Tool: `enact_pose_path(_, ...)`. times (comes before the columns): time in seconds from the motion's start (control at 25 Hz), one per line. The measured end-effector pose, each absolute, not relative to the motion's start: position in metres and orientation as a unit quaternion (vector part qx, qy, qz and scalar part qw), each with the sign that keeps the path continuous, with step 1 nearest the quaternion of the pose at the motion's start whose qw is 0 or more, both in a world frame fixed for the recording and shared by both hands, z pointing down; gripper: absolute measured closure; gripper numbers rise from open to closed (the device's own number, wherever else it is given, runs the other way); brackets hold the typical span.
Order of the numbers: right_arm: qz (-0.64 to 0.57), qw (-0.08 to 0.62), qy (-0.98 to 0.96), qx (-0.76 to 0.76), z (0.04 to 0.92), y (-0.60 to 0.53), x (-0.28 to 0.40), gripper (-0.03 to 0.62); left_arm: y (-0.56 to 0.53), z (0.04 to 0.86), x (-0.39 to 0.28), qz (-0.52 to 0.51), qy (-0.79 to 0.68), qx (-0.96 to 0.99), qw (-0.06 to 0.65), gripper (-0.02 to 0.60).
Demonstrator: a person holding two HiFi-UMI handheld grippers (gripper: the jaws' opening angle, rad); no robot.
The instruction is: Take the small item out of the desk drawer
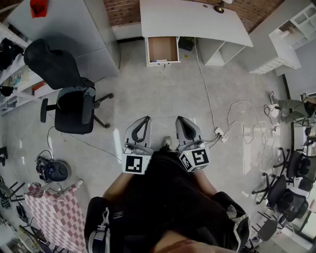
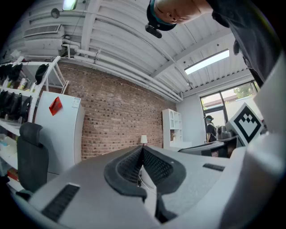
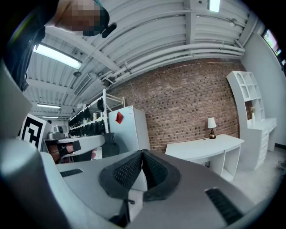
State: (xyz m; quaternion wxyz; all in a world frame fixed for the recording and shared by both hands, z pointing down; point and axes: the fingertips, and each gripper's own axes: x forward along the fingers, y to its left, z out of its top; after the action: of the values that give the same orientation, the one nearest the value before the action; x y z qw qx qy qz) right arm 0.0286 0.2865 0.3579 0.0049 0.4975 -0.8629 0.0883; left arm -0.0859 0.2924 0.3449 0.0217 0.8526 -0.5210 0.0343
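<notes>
Frankly, left tongs (image 1: 146, 119) and right tongs (image 1: 178, 119) sit closed, empty; the open drawer (image 1: 163, 48) is well off; walking over, I could snag the floor cable (image 1: 207, 99).

White desk (image 1: 197, 20), black office chair (image 1: 69, 101), red-and-white checked cloth (image 1: 54, 217)

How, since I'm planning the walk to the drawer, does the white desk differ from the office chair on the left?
The desk is white; the office chair is black. The desk stands against the brick wall at the top of the head view; the office chair stands at the left, near the shelves. The desk has a drawer pulled open and panel legs; the office chair rests on a star base. Both stand on the grey floor.
</notes>
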Motion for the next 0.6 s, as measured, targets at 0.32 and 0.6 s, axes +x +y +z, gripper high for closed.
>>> enact_pose_path(0.32,0.087,0.004,-0.865,0.494,0.356,0.288,0.038,0.568,0.295,0.343,-0.076,0.034,-0.524,0.851,0.024,0.574)
enact_pose_path(0.6,0.093,-0.002,-0.877,0.471,0.358,0.287,0.049,0.568,0.291,0.346,-0.056,0.036,-0.525,0.85,0.024,0.574)
